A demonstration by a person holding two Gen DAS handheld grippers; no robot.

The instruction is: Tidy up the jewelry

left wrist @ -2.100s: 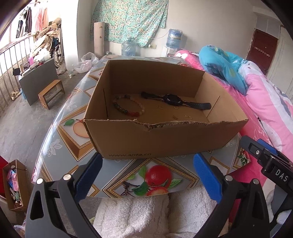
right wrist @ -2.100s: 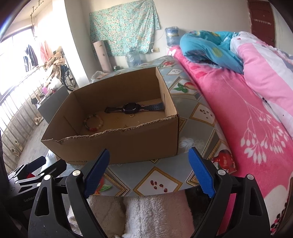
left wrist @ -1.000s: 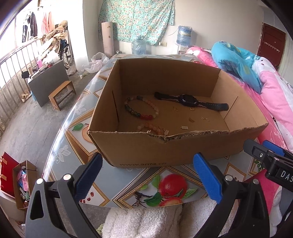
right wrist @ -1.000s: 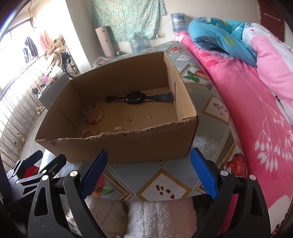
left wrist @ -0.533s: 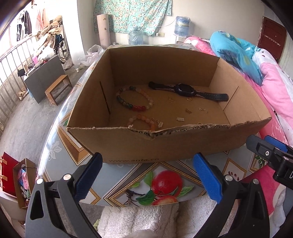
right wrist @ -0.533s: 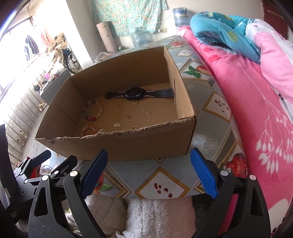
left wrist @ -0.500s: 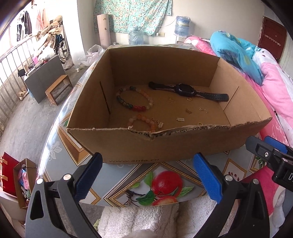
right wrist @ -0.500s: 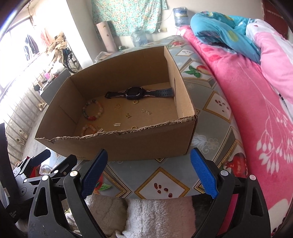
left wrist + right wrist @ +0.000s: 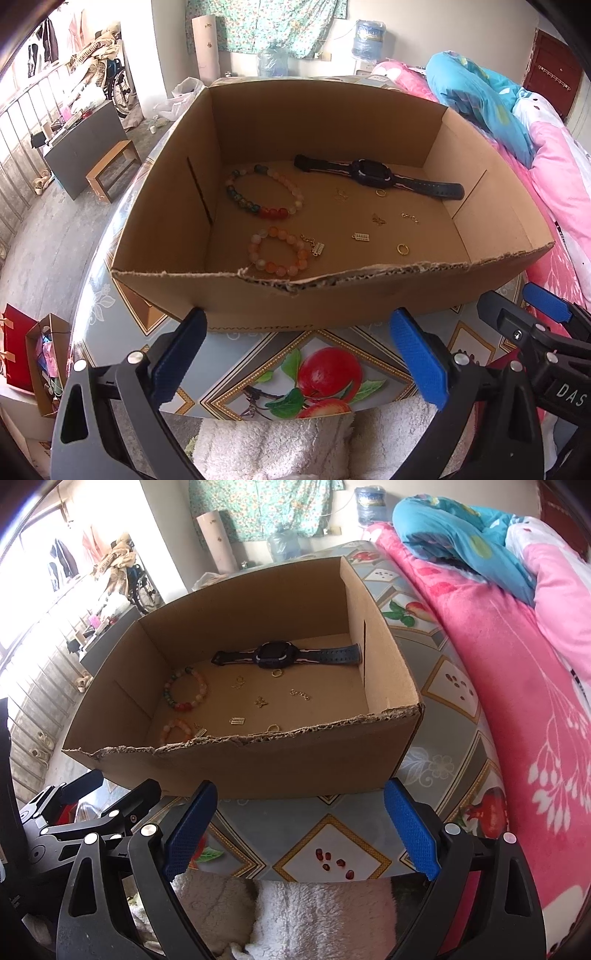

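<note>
An open cardboard box (image 9: pixel 258 295) (image 9: pixel 295 768) stands on a fruit-patterned table. Inside lie a black watch (image 9: pixel 373 173) (image 9: pixel 275 654), a multicoloured bead bracelet (image 9: pixel 264 195) (image 9: pixel 184 692), a smaller orange bead bracelet (image 9: pixel 279 253) (image 9: pixel 176 729), gold rings (image 9: pixel 402 249) and several small gold charms (image 9: pixel 360 237). My left gripper (image 9: pixel 299 354) is open and empty just in front of the box's near wall. My right gripper (image 9: pixel 299 827) is open and empty, also in front of the near wall.
A pink bed with a blue quilt (image 9: pixel 517 664) borders the table on the right. A white fluffy cloth (image 9: pixel 295 443) lies below the grippers. The floor to the left holds a stool (image 9: pixel 110 170), a grey cabinet and bags (image 9: pixel 33 354).
Both grippers have risen and tilted down over the box, so more of its floor shows, including the orange bracelet and the charms. Both stay open. Nothing in the box has moved.
</note>
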